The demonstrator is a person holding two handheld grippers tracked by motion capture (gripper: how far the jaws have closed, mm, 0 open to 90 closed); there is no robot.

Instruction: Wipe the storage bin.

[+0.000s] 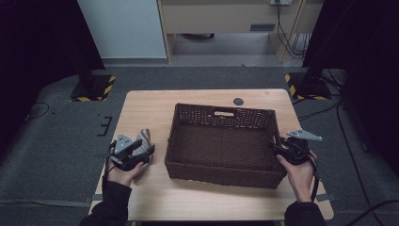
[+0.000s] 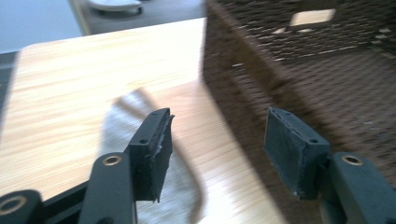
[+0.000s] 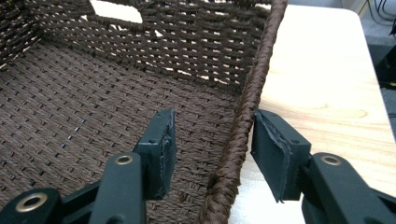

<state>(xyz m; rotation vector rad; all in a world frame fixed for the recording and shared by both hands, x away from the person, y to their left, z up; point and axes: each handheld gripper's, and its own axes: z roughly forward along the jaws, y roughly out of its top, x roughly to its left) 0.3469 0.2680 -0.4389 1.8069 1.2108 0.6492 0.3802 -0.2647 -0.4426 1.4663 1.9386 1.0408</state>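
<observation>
A dark brown woven basket (image 1: 221, 109) stands on the wooden table (image 1: 150, 106), and nothing lies inside it. A grey cloth item with brown trim (image 1: 145, 136) lies on the table to the left of the basket. My left gripper (image 1: 143, 150) hovers over that cloth with its jaws open and nothing between them; in the left gripper view (image 2: 217, 140) the cloth (image 2: 121, 116) lies under the left jaw and the basket wall (image 2: 243, 79) stands to the right. My right gripper (image 1: 275, 147) straddles the basket's right rim (image 3: 247, 102), open (image 3: 212, 140), one pad inside, one outside.
Two black stands with yellow-and-black striped bases sit on the floor behind the table, at the left (image 1: 91, 87) and the right (image 1: 306, 84). A small dark round disc (image 1: 238, 101) is set in the table behind the basket. Cables trail on the floor at the right.
</observation>
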